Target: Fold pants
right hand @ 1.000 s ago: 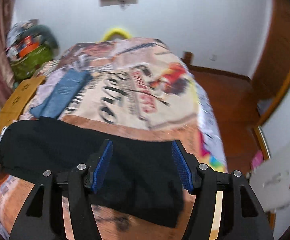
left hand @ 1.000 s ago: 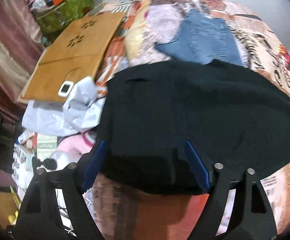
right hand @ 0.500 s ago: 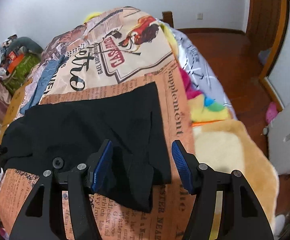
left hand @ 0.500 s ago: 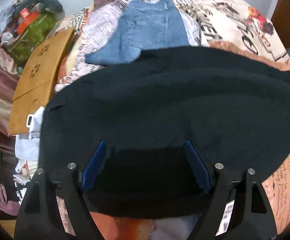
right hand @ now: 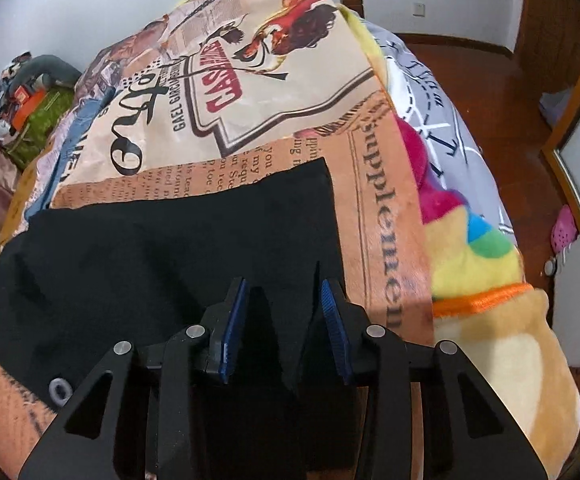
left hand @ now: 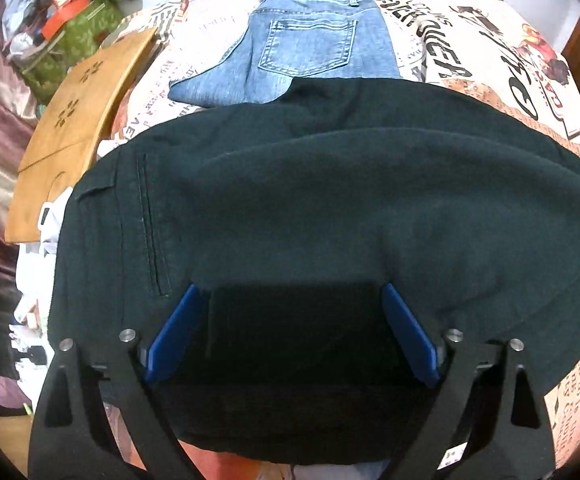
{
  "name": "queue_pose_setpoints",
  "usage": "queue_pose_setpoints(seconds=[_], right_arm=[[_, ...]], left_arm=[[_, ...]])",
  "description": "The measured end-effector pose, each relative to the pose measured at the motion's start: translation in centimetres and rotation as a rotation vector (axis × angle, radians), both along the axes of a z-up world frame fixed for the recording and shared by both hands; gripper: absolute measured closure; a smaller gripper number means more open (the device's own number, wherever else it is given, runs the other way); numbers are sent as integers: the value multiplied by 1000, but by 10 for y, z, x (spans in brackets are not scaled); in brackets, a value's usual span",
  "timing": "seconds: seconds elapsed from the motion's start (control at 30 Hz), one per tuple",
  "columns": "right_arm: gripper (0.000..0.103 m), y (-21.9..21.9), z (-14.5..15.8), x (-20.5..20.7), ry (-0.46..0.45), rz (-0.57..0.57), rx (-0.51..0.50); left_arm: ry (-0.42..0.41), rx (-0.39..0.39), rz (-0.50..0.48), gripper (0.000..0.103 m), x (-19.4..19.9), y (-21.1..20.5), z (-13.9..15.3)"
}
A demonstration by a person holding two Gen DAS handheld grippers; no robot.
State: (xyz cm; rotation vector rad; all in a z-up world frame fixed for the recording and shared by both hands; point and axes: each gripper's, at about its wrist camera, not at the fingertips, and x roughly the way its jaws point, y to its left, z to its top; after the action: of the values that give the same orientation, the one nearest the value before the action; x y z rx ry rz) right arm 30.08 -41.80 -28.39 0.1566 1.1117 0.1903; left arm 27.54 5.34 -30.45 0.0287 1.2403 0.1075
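Black pants lie spread across the printed bedcover. My left gripper hovers over their waist end near a stitched pocket. Its jaws are opening and stand wide, with dark cloth lying between the blue pads and neither pad pressing it. In the right wrist view the pants end at a straight hem beside the word "supplement". My right gripper is low over that leg end. Its jaws are closing with a raised fold of black cloth between them, and both blue pads still show bare.
Folded blue jeans lie just beyond the black pants. A wooden board and a green bag sit at the bed's left side. A bright plush blanket hangs off the right edge above the wooden floor.
The left gripper slid over the pants, which now fill its view, and its jaws widened. The right gripper dropped onto the leg end and its jaws narrowed around a fold.
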Motion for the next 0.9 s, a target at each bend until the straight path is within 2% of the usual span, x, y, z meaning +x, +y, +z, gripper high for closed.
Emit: queue_pose_setpoints(seconds=[0.13,0.2,0.3,0.53,0.63,0.73,0.9], right_arm=[[70,7,-3,1,-22,24,-55],[87,9,-4,0,-33,25,-101],[95,6,3,-3,-35,13,-96],[97,-9,46,-2,-167,-27,-124],[97,-7,55,9,-198,-25,-151],[97,3,47,25,-188,-12,-216],[96,12,15,47,-90,-30,-282]], left_arm=[[-6,0,6,10,0,-1,-1],[-8,2,7,10,0,-1,-1],[-6,-5,8,10,0,0,-1],[-4,-14,12,10,-1,2,-1],[-3,-16,13,10,-1,2,-1],[-4,-20,11,10,-1,3,1],[-19,10,0,10,-7,8,9]])
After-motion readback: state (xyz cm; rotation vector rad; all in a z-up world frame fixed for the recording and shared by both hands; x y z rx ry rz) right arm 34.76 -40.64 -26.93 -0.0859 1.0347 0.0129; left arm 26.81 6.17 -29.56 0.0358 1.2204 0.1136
